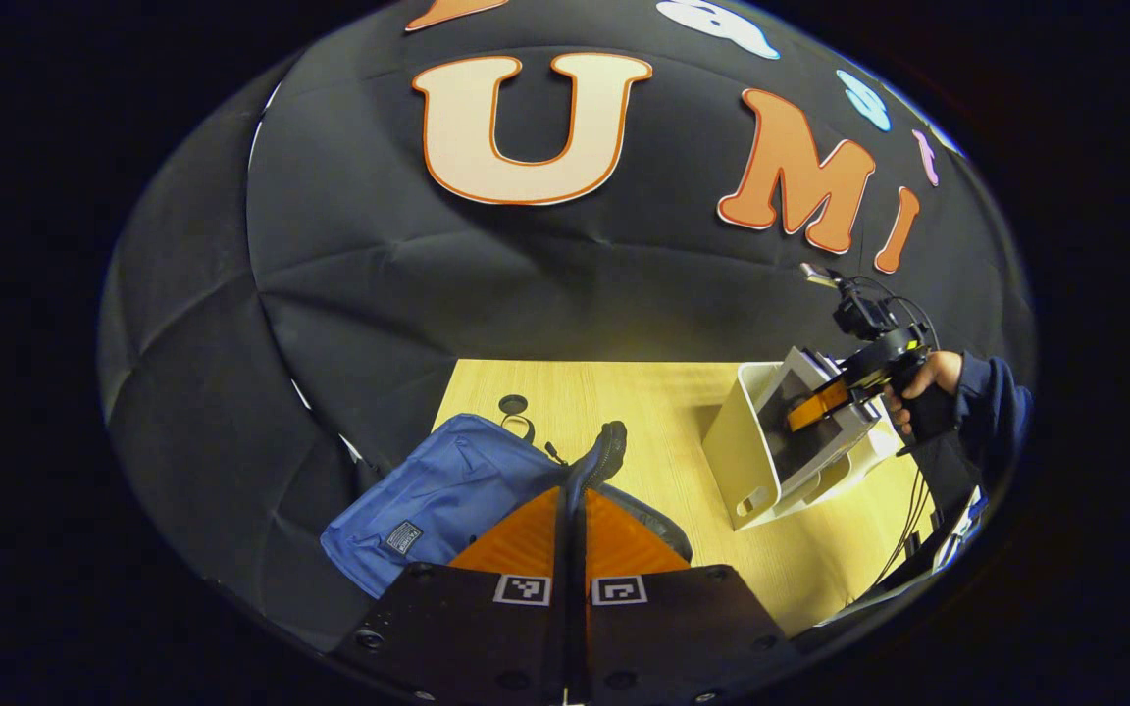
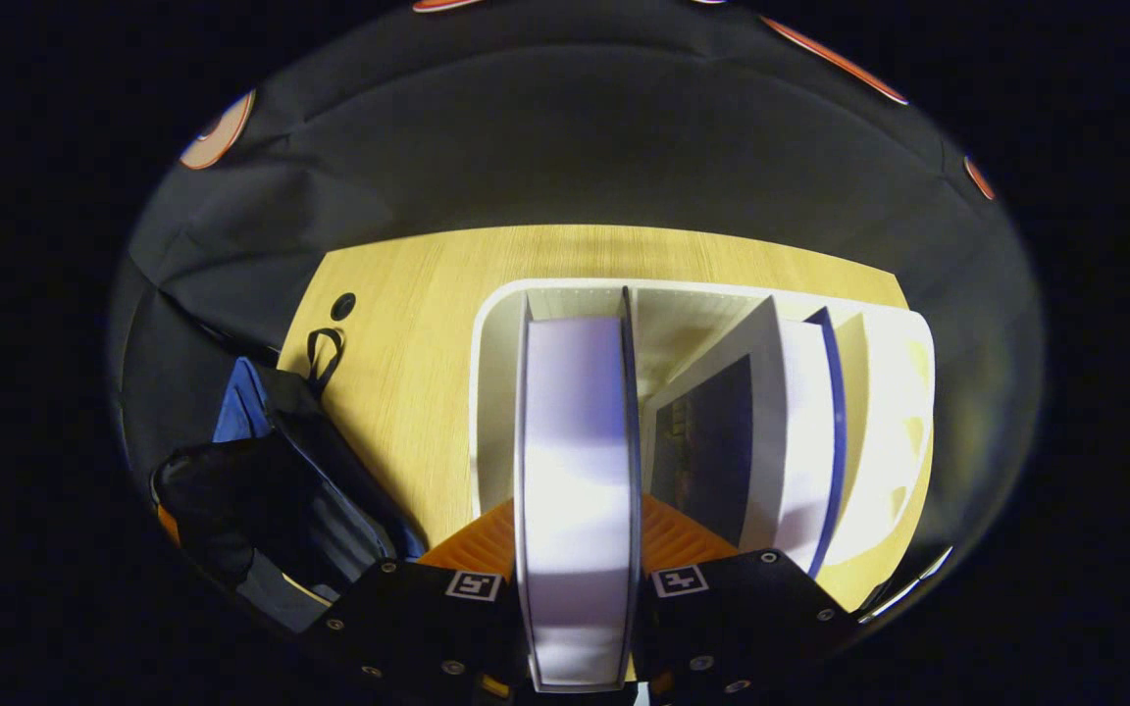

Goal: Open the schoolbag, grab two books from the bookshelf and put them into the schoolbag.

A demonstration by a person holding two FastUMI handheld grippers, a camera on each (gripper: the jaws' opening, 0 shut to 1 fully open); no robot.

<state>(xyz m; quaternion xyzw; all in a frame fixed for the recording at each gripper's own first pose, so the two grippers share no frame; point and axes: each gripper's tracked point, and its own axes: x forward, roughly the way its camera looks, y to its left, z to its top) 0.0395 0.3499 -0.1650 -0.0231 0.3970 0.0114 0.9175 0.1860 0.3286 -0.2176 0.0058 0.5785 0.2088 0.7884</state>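
Observation:
The blue schoolbag lies on the left of the wooden table. My left gripper is shut on the black zipper edge of the bag's flap and holds it up. In the right gripper view the schoolbag gapes open at the left. The white bookshelf box stands at the right. My right gripper is shut on an upright book, page edges facing me, inside the bookshelf. A second book leans to its right. In the left gripper view, a hand holds the right gripper at the shelf.
A round cable hole sits in the table behind the bag, also seen as a cable hole near the bag's loop. Bare tabletop lies between bag and shelf. Cables hang off the table's right edge.

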